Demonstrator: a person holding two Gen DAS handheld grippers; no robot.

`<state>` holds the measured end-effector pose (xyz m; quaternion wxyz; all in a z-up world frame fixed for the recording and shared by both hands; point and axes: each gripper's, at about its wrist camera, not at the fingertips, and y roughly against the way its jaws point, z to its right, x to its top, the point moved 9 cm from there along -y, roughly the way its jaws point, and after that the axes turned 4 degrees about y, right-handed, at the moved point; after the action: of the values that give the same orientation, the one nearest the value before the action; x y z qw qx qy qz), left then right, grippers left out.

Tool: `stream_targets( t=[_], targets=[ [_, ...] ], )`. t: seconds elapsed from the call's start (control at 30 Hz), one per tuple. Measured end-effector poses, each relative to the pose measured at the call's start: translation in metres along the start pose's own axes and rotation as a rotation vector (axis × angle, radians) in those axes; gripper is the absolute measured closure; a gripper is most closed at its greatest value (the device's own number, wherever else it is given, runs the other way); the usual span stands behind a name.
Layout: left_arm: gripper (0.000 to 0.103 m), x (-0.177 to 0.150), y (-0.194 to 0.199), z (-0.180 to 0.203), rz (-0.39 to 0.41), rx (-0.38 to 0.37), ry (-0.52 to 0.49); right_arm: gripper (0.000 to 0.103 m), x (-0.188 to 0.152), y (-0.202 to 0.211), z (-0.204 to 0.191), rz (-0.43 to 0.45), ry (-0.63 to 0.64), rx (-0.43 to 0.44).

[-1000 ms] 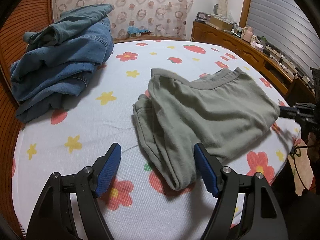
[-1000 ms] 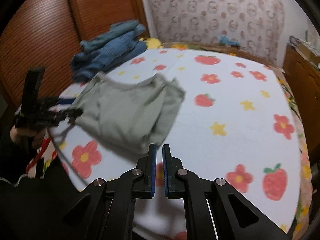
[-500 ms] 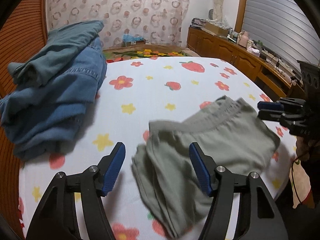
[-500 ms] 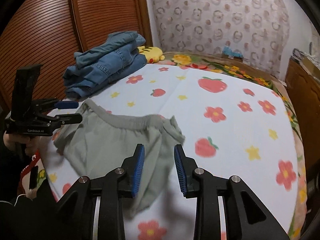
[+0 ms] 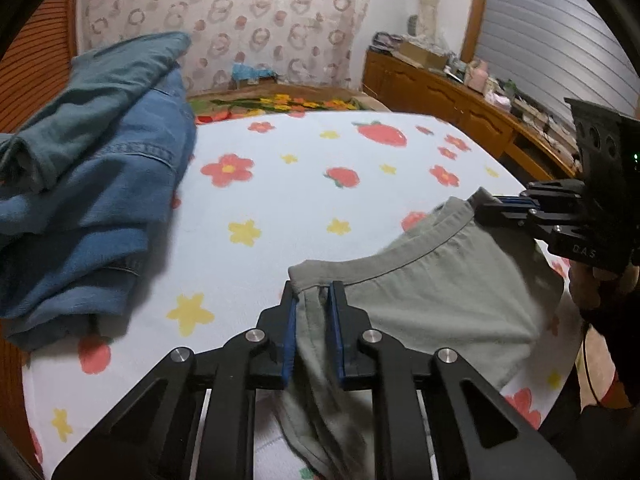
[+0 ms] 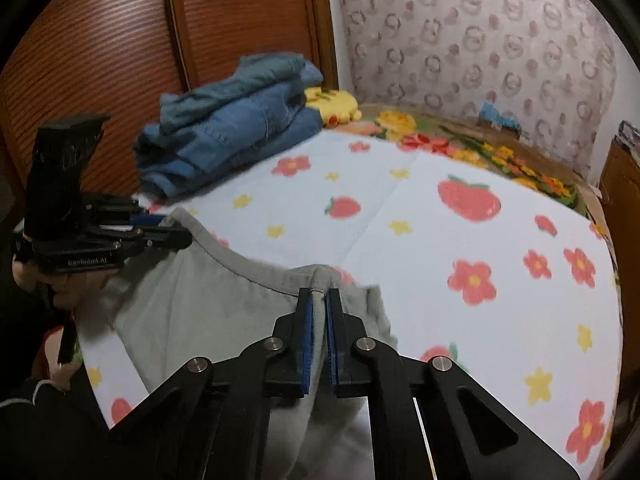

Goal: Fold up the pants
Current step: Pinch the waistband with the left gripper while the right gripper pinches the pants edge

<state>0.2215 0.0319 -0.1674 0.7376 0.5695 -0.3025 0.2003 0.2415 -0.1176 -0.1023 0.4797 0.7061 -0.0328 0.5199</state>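
Note:
Grey-green pants [image 5: 432, 300] lie on the flower-print bed near its front edge, waistband toward the far side. My left gripper [image 5: 313, 292] is shut on one end of the waistband. My right gripper [image 6: 318, 300] is shut on the other end of the waistband. The pants also show in the right wrist view [image 6: 192, 312], hanging slightly between both grips. Each gripper shows in the other's view: the right gripper at the right edge [image 5: 500, 210], the left gripper at the left edge [image 6: 168, 228].
A pile of blue denim clothes [image 5: 92, 184] sits on the bed's left side, also in the right wrist view [image 6: 236, 120]. A yellow plush toy [image 6: 332, 102] lies behind it. A wooden sideboard [image 5: 452, 100] stands on the right. Wooden slatted doors [image 6: 120, 52] stand behind the pile.
Both grippers moved in to the waistband and closed on its two ends. The pants' top edge is now pulled taut between them.

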Motion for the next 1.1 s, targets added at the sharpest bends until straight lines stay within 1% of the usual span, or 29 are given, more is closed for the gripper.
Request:
stream_targets(
  t=[0.07, 0.13, 0.2, 0.23, 0.27, 0.3, 0.33, 0.4, 0.47, 0.5, 0.53, 0.63, 0.7, 0.77, 0.8, 0.93, 1.07, 1.1],
  targets=[
    [0.087, 0.001, -0.003, -0.007, -0.004, 0.021, 0.016, 0.097, 0.002, -0.004, 0.0, 0.002, -0.008, -0.004],
    [0.087, -0.004, -0.009, -0.013, -0.031, 0.021, 0.033, 0.097, 0.0, -0.016, 0.001, -0.031, -0.012, -0.005],
    [0.086, -0.007, -0.011, -0.015, -0.04, 0.02, 0.04, 0.097, -0.004, -0.023, 0.001, -0.056, -0.023, -0.003],
    [0.084, -0.008, -0.011, -0.015, -0.044, 0.021, 0.044, 0.093, -0.003, -0.023, 0.002, -0.059, -0.026, -0.006],
    [0.081, -0.009, -0.01, -0.017, -0.047, 0.026, 0.049, 0.089, -0.003, -0.023, 0.002, -0.061, -0.027, -0.013],
    [0.074, -0.01, -0.008, -0.018, -0.048, 0.033, 0.054, 0.082, -0.003, -0.021, 0.002, -0.058, -0.022, -0.032],
    [0.07, -0.011, -0.006, -0.02, -0.048, 0.041, 0.059, 0.078, -0.002, -0.02, 0.003, -0.056, -0.02, -0.038],
    [0.049, -0.012, -0.001, -0.023, -0.045, 0.048, 0.067, 0.075, -0.002, -0.016, 0.003, -0.058, -0.032, -0.043],
    [0.043, -0.015, 0.004, -0.025, -0.045, 0.054, 0.07, 0.066, -0.003, -0.011, 0.006, -0.063, -0.047, -0.052],
    [0.041, -0.016, 0.004, -0.026, -0.049, 0.056, 0.071, 0.059, -0.004, -0.009, 0.008, -0.067, -0.057, -0.06],
    [0.039, -0.019, 0.006, -0.027, -0.053, 0.058, 0.074, 0.056, -0.005, -0.009, 0.009, -0.072, -0.065, -0.061],
    [0.039, -0.026, 0.007, -0.03, -0.06, 0.06, 0.089, 0.052, -0.012, -0.006, 0.014, -0.093, -0.088, -0.057],
    [0.039, -0.031, 0.007, -0.031, -0.065, 0.054, 0.104, 0.052, -0.015, -0.008, 0.017, -0.109, -0.106, -0.052],
    [0.04, -0.033, 0.007, -0.031, -0.066, 0.049, 0.114, 0.052, -0.016, -0.011, 0.016, -0.118, -0.119, -0.024],
    [0.045, -0.034, 0.006, -0.031, -0.068, 0.04, 0.12, 0.052, -0.016, -0.012, 0.016, -0.119, -0.119, -0.02],
    [0.049, -0.035, 0.006, -0.027, -0.071, 0.024, 0.122, 0.052, -0.015, -0.018, 0.016, -0.128, -0.126, -0.003],
    [0.057, -0.035, 0.005, -0.023, -0.067, 0.002, 0.126, 0.052, -0.017, -0.025, 0.019, -0.138, -0.144, 0.011],
    [0.07, -0.035, 0.005, -0.02, -0.068, -0.024, 0.127, 0.052, -0.016, -0.025, 0.02, -0.136, -0.146, 0.013]
  ],
)
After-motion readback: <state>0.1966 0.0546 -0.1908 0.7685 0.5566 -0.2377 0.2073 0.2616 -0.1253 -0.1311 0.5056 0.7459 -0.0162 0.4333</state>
